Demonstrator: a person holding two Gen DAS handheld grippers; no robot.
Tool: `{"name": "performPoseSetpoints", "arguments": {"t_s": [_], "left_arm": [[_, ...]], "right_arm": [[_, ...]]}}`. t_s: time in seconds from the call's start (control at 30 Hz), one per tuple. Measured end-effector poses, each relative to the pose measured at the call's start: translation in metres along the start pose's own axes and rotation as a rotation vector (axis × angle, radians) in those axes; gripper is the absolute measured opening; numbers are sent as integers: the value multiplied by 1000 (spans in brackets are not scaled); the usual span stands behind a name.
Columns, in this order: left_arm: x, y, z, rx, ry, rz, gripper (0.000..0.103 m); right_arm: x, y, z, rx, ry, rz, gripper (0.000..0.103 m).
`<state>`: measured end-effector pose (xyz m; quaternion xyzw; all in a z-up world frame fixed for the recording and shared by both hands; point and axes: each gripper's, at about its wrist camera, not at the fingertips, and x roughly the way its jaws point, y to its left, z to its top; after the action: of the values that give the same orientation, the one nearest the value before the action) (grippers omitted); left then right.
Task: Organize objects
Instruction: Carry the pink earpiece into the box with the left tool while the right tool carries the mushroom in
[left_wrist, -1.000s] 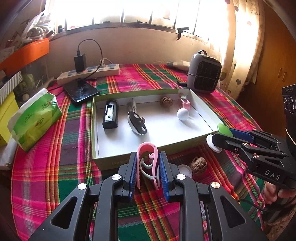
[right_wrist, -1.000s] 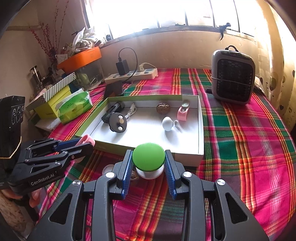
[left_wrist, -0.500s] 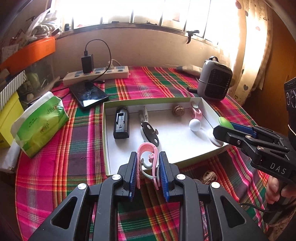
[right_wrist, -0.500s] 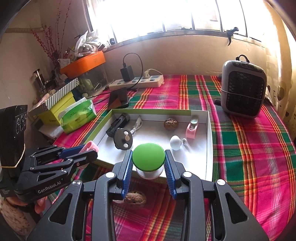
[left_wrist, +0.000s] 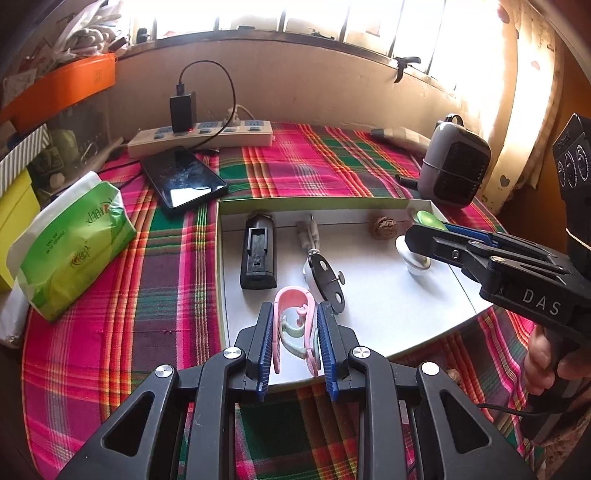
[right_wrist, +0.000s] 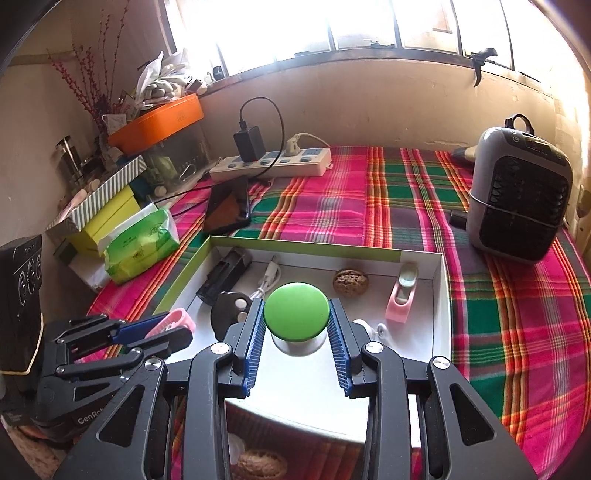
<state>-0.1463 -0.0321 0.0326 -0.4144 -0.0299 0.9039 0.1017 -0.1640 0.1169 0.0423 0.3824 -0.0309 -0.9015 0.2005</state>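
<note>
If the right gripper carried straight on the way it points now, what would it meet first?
Probably the walnut in the white tray, just beyond the green-topped knob held by the right gripper; depth is uncertain.

Pink clip (left_wrist: 295, 325), green-top knob (right_wrist: 296, 311), white tray (left_wrist: 388, 314), red/green plaid cloth (left_wrist: 314, 162).

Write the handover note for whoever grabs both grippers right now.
Left gripper: shut on the pink clip, held over the near edge of the white tray.
Right gripper: shut on the green-topped knob, over the tray's near right part.
Already in the tray: black charger, black fob with cable, one walnut, pink holder.
Left to do: release both held items into the tray, then fetch the second walnut lying on the plaid cloth in front of the tray.
</note>
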Motion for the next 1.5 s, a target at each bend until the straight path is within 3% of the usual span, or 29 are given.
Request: {"name": "performPoseSetpoints", "arguments": {"t_s": [0.77,1.5], "left_arm": [[28,1,12,13,33,3,21],[30,0,13,32,30,18,21]], "right_arm": [[52,-6,20,14,102,12,35],[66,-3,18,-18,112,-30,35]]}}
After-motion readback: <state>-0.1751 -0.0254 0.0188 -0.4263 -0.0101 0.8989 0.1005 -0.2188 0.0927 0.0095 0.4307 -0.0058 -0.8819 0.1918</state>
